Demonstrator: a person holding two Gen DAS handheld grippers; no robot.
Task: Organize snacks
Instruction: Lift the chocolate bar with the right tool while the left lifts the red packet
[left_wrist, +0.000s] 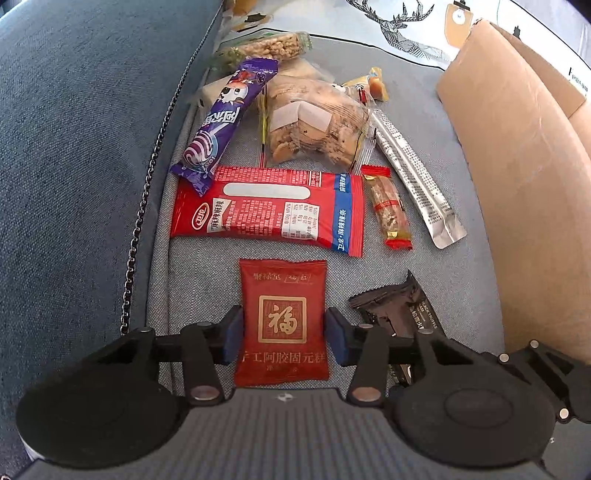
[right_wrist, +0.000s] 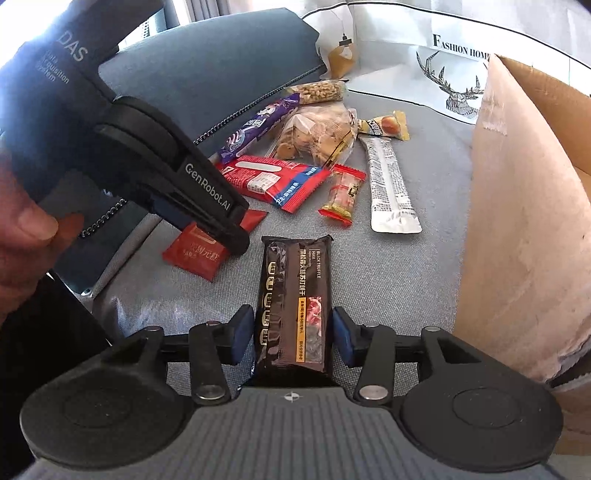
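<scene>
Snacks lie scattered on the grey fabric sofa seat (left_wrist: 207, 273). My left claw (left_wrist: 284, 332) brackets a red square foil packet (left_wrist: 282, 317) — pads touching its sides; my right claw (right_wrist: 293, 332) straddles a black truffle biscuit pack (right_wrist: 291, 306), beside the brown cardboard box (right_wrist: 517, 221).

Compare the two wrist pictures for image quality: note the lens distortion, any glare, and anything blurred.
Left wrist view: fisheye bends the cardboard box edge; glare whitens the silver sachet; the red packet between the left tongs is sharp.
Right wrist view: same bowing, dark corners; the person's hand is blurred close up; sheen on the black truffle pack.
</scene>
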